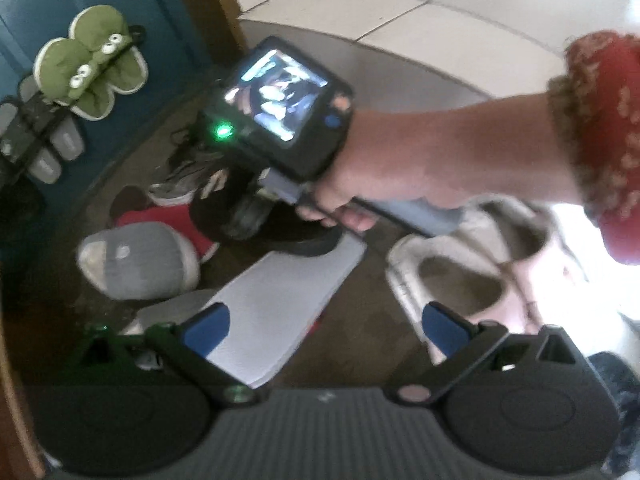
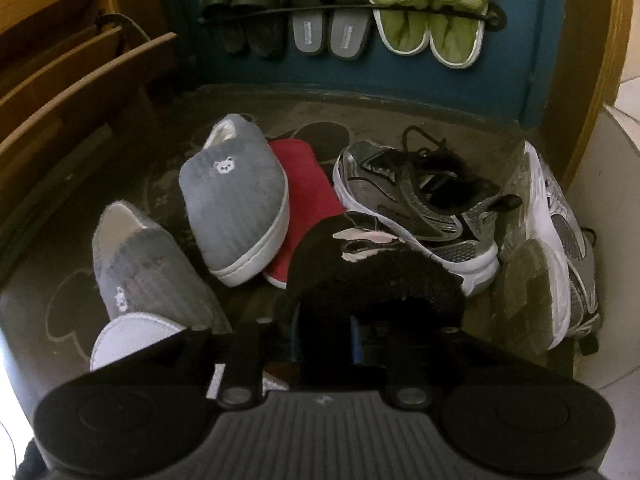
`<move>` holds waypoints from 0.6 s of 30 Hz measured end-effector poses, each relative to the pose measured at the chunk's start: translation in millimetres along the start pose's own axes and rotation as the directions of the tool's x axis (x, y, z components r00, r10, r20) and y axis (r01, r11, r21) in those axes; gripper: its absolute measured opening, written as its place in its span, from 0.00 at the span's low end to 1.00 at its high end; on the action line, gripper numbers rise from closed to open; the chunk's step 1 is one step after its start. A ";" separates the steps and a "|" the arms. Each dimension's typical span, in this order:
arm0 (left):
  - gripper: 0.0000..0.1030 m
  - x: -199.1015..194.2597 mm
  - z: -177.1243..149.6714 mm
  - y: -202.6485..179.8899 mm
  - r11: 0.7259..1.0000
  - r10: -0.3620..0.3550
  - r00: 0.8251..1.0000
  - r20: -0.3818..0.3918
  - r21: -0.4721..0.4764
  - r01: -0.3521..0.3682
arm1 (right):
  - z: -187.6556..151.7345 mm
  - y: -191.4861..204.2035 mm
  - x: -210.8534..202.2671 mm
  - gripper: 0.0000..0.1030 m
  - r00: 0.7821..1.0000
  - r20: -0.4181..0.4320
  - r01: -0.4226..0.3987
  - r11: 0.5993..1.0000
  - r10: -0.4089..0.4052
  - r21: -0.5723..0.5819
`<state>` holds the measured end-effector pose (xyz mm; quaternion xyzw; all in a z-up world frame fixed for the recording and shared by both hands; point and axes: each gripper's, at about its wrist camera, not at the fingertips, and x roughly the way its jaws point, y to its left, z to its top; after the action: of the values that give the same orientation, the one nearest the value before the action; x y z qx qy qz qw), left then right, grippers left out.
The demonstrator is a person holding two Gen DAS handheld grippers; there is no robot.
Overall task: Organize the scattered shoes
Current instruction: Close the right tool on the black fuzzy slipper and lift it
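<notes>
While the right gripper (image 2: pixel 324 332) clamps a black fuzzy slipper (image 2: pixel 360 276) mid-mat beside a red slipper (image 2: pixel 308 192), the left gripper (image 1: pixel 324 322) hangs open above a grey insole (image 1: pixel 276 300).

left tongs (image 1: pixel 324 328) spread wide, right tongs (image 2: pixel 324 340) clamped shut

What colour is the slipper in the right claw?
Black and fuzzy slipper, seen best in the right wrist view.
</notes>
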<state>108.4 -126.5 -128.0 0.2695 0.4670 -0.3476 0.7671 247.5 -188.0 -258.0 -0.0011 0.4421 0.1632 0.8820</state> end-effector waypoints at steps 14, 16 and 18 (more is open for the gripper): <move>1.00 37.0 -19.5 22.9 0.997 0.048 0.998 -0.039 -0.060 -0.050 | -8.4 -19.4 2.8 0.38 0.994 0.045 -0.102 0.992 0.098 0.080; 1.00 39.9 -20.1 27.9 0.996 0.056 0.998 -0.034 -0.067 -0.058 | -9.1 -22.8 4.9 0.38 0.991 0.046 -0.129 0.985 0.125 0.113; 1.00 42.8 -20.7 33.0 0.995 0.064 0.998 -0.030 -0.073 -0.066 | -10.8 -28.8 4.4 0.39 0.987 0.052 -0.162 0.972 0.155 0.172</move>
<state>137.1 -103.0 -172.4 0.2606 0.4810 -0.3014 0.7810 249.9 -215.6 -272.1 0.1152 0.4367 0.1934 0.8710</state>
